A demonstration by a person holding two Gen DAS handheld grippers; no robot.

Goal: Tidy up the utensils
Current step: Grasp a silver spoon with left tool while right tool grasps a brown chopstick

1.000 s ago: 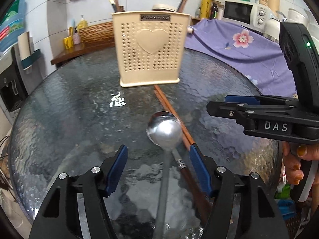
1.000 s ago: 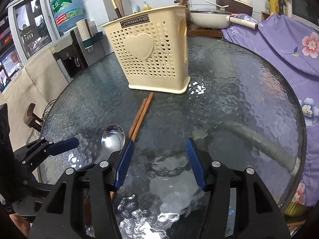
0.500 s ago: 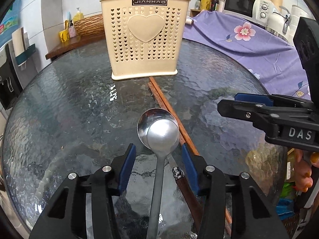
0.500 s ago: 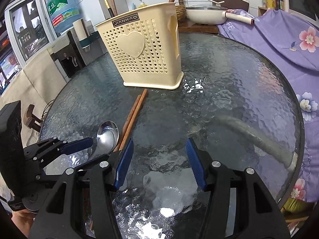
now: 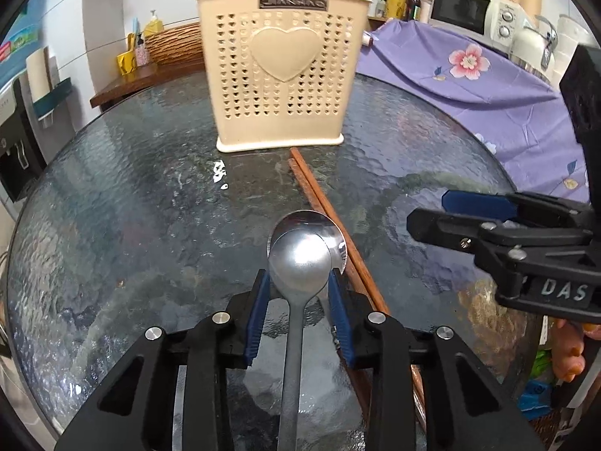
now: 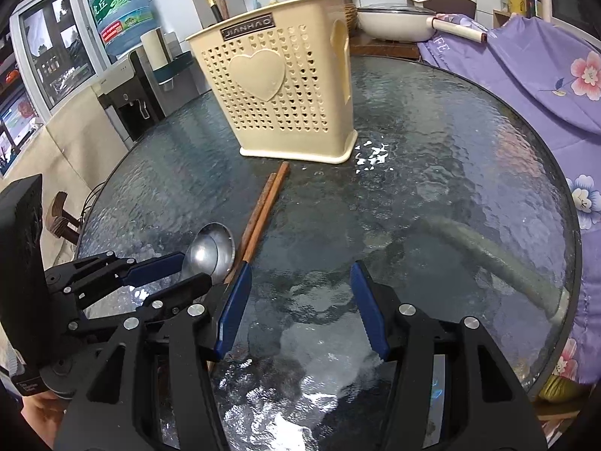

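My spoon [image 5: 300, 259] is polished metal, the chopsticks [image 5: 319, 203] matt wood, the holder [image 5: 280, 71] perforated cream plastic, the counter [image 5: 131, 206] rippled glossy glass.

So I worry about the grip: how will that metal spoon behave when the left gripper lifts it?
The spoon looks polished and rounded, so it may slip between the left gripper pads. It seems stiff, so it should not bend. The pads sit at the bowl's edges while the long handle trails back, so it could pivot or droop once off the glass table.
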